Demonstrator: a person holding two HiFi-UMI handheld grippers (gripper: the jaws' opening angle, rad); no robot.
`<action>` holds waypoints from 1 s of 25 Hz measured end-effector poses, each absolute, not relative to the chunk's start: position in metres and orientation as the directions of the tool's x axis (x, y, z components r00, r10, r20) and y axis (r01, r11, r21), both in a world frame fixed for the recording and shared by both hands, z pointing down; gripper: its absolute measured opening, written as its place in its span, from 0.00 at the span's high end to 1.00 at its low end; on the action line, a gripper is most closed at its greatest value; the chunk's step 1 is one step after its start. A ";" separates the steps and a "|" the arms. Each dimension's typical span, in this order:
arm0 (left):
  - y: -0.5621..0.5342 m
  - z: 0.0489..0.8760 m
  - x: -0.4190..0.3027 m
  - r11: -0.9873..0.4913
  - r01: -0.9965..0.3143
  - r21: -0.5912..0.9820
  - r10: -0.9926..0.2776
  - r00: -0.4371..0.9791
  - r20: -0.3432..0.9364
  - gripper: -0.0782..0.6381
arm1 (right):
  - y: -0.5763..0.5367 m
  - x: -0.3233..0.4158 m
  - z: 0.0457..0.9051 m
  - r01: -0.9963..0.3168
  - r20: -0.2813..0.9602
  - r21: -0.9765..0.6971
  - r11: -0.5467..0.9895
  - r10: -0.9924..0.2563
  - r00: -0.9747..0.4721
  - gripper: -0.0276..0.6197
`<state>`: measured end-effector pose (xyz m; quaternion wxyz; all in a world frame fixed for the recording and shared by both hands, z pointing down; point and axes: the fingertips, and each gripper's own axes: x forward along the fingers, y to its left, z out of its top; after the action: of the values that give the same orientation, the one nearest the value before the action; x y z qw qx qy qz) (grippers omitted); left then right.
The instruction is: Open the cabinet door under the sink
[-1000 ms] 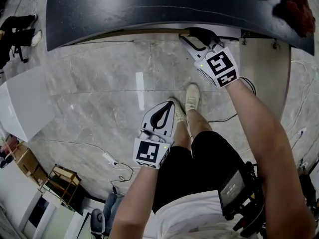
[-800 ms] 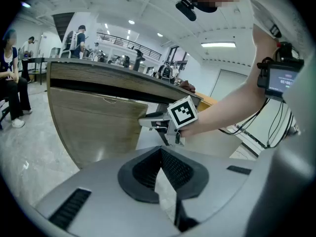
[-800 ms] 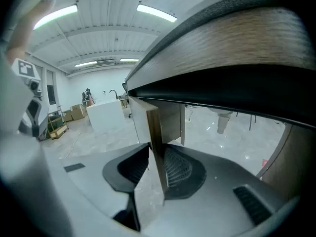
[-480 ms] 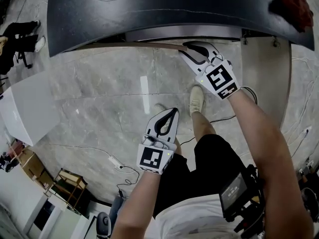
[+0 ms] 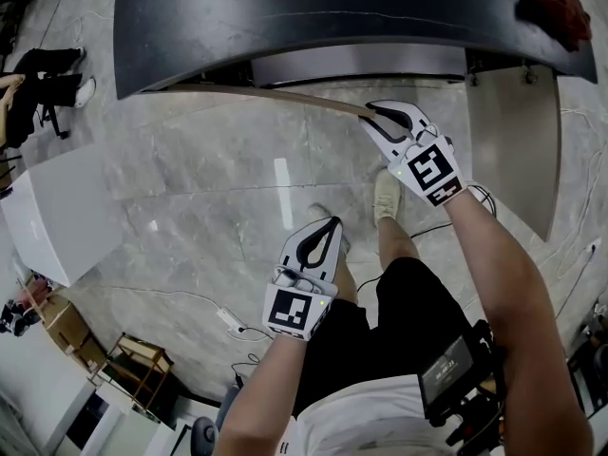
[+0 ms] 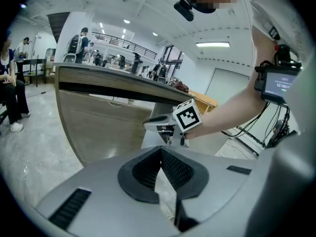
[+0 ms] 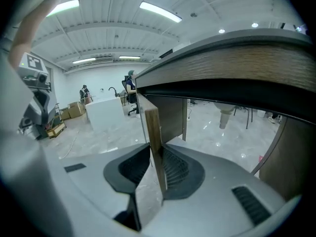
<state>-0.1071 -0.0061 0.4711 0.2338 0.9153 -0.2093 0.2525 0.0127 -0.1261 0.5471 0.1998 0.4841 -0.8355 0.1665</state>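
The cabinet door [image 5: 285, 97] under the dark sink counter [image 5: 313, 22] stands swung out, seen edge-on as a thin brown strip. My right gripper [image 5: 379, 113] holds its free edge. In the right gripper view the wooden door edge [image 7: 153, 127] sits between the pads, and the jaws have just been closing on it. My left gripper [image 5: 331, 226] hangs lower, above the floor by the person's legs, shut and empty. The left gripper view shows its pads [image 6: 170, 169] together, with the right gripper [image 6: 157, 126] at the door [image 6: 98, 127] ahead.
A second cabinet door [image 5: 518, 141] stands open at the right. On the counter's right end lies a red cloth [image 5: 559, 8]. A white box [image 5: 57, 217] stands on the floor at left. The person's shoe [image 5: 388, 194] is below the right gripper. Cables [image 5: 228, 319] lie on the floor.
The door has swung further out from the cabinet, with my right gripper drawing its edge back toward the person. My left gripper has shifted a little, still shut.
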 end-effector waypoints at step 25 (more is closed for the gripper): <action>-0.005 0.438 -0.179 -0.830 -0.451 0.330 -0.250 0.828 0.502 0.88 | -0.049 -0.091 0.547 -0.859 0.552 -0.048 0.509 -0.703 -0.448 0.85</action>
<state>-0.1790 -0.0049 0.4380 0.2229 0.9296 -0.1884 0.2251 -0.0911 -0.0493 0.5465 0.2394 0.4678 -0.8351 0.1626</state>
